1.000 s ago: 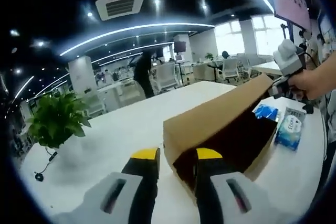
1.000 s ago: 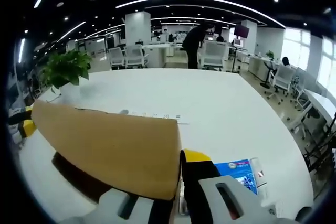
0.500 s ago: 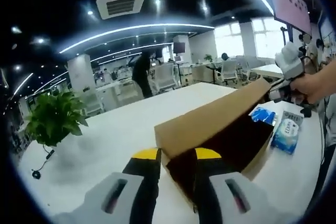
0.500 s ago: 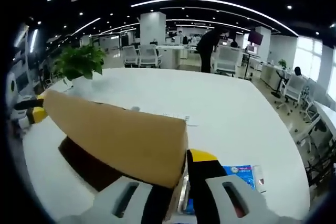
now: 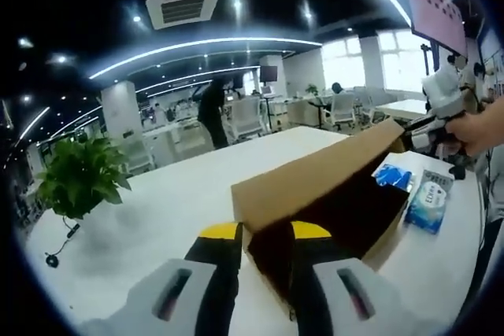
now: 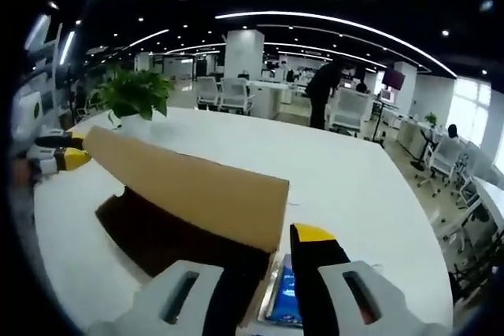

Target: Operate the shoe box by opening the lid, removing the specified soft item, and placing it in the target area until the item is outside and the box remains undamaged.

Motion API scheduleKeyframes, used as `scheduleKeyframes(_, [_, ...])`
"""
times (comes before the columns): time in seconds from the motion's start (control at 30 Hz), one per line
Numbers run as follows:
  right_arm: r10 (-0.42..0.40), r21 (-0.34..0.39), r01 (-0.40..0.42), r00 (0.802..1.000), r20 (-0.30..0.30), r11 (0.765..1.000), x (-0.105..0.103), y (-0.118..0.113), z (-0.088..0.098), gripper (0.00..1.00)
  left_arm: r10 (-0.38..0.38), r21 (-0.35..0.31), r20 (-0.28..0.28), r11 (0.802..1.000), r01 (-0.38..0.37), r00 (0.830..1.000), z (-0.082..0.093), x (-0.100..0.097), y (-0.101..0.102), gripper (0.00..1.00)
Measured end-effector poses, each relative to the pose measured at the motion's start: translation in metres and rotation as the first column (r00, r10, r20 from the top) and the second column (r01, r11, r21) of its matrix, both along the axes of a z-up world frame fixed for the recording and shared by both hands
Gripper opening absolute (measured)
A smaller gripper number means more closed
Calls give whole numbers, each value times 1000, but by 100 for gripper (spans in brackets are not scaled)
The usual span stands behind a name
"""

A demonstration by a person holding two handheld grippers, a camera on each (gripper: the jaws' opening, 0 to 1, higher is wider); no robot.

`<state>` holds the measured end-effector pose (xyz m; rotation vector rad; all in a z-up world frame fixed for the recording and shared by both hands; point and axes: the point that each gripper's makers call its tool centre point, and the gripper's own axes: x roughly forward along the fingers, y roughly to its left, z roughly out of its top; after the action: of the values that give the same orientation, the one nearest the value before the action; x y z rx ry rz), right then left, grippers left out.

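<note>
From the left gripper view, a potted plant (image 5: 79, 179) stands at about nine o'clock on the white table (image 5: 173, 194), with a dark cable (image 5: 67, 245) trailing below it; the left gripper (image 5: 264, 234) comes up from six o'clock, its yellow-tipped jaws closed on the near corner of the cardboard lid (image 5: 315, 179), which is lifted over the dark open shoe box (image 5: 346, 218). Further right, at three o'clock, a blue packet (image 5: 396, 177) and a pack of wipes (image 5: 429, 198) lie on the table just beside the box, and a hand (image 5: 476, 127) holds the other gripper at the lid's far corner. In the right gripper view, the left gripper's yellow tip touches the lid (image 6: 189, 194) at nine o'clock, the plant (image 6: 134, 96) stands behind it, and the box interior (image 6: 173, 238) is dark beneath. The right gripper (image 6: 272, 273) clamps the lid's near corner at six o'clock, with the blue packet (image 6: 285, 298) visible between its jaws
</note>
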<state>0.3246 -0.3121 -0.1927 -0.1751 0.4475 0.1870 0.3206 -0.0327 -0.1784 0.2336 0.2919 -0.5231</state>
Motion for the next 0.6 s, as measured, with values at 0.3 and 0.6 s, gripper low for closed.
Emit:
scheduleKeyframes(0.3, [104, -149, -96, 994, 46, 984, -7, 10, 11, 21, -5, -7, -7, 1000, 5, 1000, 0, -3, 0, 22])
scheduleKeyframes(0.6, [272, -392, -225, 960, 69, 892, -6, 16, 19, 39, -5, -11, -5, 1000, 5, 1000, 1, -1, 0, 22])
